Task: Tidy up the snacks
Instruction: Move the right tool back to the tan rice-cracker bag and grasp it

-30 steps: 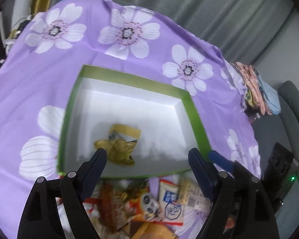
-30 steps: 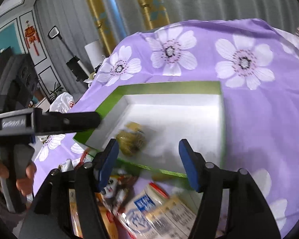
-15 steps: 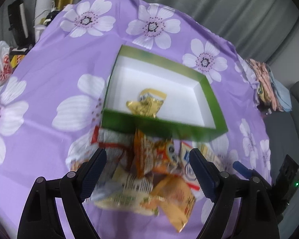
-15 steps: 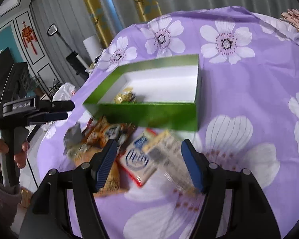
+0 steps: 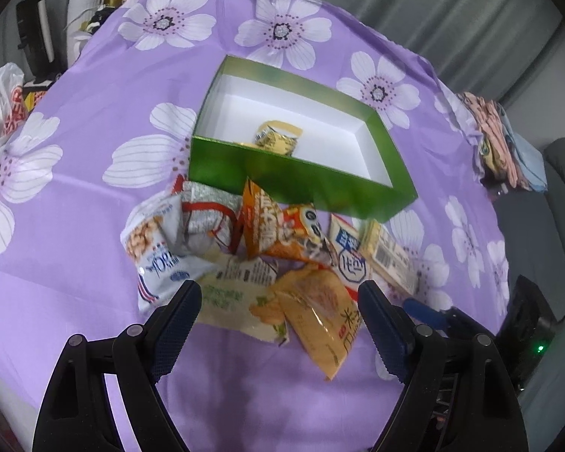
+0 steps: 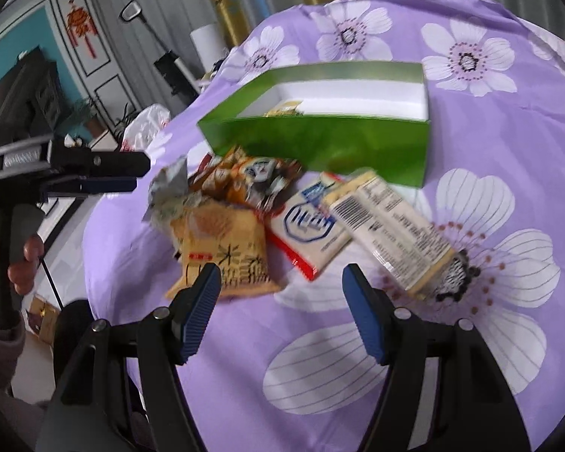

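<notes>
Snack pile (image 5: 267, 260) sits on the purple floral cloth (image 5: 75, 196), just in front of the green box (image 5: 301, 184) w/ white inside; top packets lean on its near wall. One gold-wrapped snack (image 5: 277, 139) already in the box.

Left gripper (image 5: 278, 312) hangs over the near edge of the pile, jaws wide, nothing btwn them. Right gripper (image 6: 280, 297) likewise spread and empty, just short of the packets.

Handling, prob: all light, soft, crinkly pouches; film is slick and air-filled, so pinch a flat sealed edge or corner, not the puffy middle. Tan-orange pouch (image 6: 224, 248) lies nearest both tools, free edge toward them, easiest grab. Cream barcode packet (image 6: 391, 226) looks flatter and stiffer; take it by a long side. White-blue packet (image 6: 309, 226) is partly tucked under it. Contents likely crush easily, so light squeeze.

In the way: packets overlap, lifting one may drag neighbours. Box wall must be cleared. Each tool is near the other's path. Cloth may bunch.
</notes>
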`<state>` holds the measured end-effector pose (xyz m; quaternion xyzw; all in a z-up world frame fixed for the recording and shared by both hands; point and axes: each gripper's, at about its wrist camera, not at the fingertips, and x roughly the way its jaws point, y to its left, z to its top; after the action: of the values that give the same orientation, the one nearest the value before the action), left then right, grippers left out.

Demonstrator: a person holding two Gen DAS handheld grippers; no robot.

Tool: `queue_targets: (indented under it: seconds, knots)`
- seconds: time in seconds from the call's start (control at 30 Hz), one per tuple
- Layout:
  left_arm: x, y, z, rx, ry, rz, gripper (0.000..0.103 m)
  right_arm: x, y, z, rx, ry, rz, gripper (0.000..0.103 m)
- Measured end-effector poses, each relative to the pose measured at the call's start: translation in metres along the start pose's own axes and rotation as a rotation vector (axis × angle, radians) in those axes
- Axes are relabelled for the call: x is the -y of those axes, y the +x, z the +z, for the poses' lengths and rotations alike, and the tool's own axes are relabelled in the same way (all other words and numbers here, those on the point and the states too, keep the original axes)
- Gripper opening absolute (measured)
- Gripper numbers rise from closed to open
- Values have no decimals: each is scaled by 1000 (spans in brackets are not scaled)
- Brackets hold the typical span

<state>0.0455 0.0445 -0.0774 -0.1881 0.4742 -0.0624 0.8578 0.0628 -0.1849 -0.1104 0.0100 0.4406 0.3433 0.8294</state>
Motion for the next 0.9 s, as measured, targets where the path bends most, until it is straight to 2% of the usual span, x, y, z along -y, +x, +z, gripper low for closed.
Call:
queue_targets:
  seconds: [0.37,0.63,0.83,0.9]
  knots:
    - [28,10,-26,-26,119,-52,85,-9,13,-8,-36,-49,32,67]
    - [42,21,-35,-49,167,-59,85,-13,23,-7,-48,-78,53,67]
    - [41,28,-37,-55,167,-64,78,-13,32,-4,-53,-92,88,66]
    - [39,30,-37,-61,159,-72,70,-14,35,-3,-55,-95,109,66]
